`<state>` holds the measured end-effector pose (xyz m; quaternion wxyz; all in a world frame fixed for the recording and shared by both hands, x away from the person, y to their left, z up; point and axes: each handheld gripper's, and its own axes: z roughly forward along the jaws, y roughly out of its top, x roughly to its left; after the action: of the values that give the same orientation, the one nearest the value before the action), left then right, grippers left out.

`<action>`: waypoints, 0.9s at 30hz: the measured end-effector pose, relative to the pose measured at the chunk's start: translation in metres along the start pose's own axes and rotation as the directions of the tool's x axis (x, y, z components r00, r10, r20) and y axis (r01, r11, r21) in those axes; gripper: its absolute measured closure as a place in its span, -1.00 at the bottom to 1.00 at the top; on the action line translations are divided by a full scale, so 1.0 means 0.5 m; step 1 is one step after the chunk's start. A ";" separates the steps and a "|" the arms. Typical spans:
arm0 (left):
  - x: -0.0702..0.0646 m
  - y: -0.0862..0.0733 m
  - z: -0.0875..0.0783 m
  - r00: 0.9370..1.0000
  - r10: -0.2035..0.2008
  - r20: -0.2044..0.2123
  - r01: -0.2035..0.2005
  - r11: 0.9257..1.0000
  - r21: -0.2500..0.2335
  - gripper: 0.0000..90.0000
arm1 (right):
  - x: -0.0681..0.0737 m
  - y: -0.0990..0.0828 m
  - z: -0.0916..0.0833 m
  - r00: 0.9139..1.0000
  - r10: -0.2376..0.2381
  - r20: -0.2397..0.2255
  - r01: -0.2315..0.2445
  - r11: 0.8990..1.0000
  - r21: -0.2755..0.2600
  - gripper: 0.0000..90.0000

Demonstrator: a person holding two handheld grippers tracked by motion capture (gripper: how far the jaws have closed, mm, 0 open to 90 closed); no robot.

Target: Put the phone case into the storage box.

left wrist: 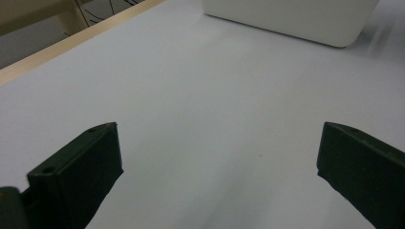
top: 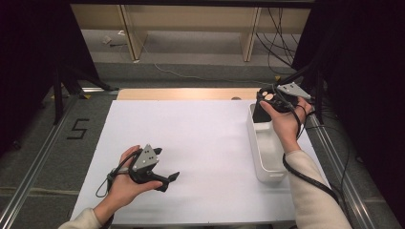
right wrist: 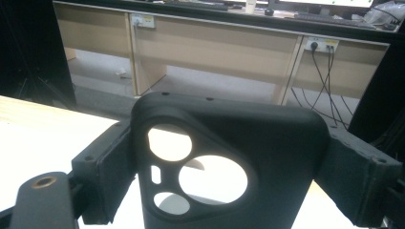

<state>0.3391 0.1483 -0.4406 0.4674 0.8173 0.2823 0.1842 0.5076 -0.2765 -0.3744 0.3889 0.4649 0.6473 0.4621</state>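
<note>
A: What is seen nearest, at seven o'clock on the table?

B: The left gripper is rested on the white sheet, its jaws spread wide with nothing between them.

A: And farther off?

B: At two o'clock, a black phone case is clamped across its width by the right gripper, above the far end of the white bin.

A: How should the step be done well?

B: The case is probably being moved at the bin. It should be kept upright, the grip held firm, and the bin's rim cleared.
</note>
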 end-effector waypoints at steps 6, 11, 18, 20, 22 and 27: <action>0.001 0.001 -0.002 1.000 0.000 -0.002 0.000 1.000 -0.005 -0.98 | -0.001 -0.001 0.008 1.000 0.011 0.003 -0.011 1.000 0.009 -0.66; 0.001 0.001 -0.002 1.000 0.002 -0.004 -0.002 1.000 -0.005 -0.98 | -0.001 -0.004 0.014 1.000 0.011 0.003 -0.011 1.000 0.020 -0.66; 0.001 0.001 -0.001 1.000 0.000 -0.002 0.000 1.000 -0.004 -0.98 | 0.001 -0.006 0.024 1.000 0.013 0.003 -0.014 0.999 0.029 -0.66; 0.001 0.001 -0.002 1.000 0.002 -0.003 -0.002 1.000 -0.005 -0.98 | 0.001 -0.007 0.026 1.000 0.015 0.002 -0.016 0.999 0.033 -0.66; 0.001 0.001 -0.002 1.000 0.001 -0.005 -0.001 1.000 -0.005 -0.98 | 0.000 -0.007 0.027 1.000 0.014 0.005 -0.014 0.999 0.035 -0.66; 0.001 0.001 -0.002 1.000 0.004 -0.006 -0.004 1.000 -0.005 -0.98 | -0.002 -0.007 0.029 1.000 0.018 0.005 -0.018 0.999 0.037 -0.66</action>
<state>0.3391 0.1490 -0.4394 0.4683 0.8161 0.2817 0.1881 0.5207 -0.2744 -0.3815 0.3776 0.4789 0.6508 0.4523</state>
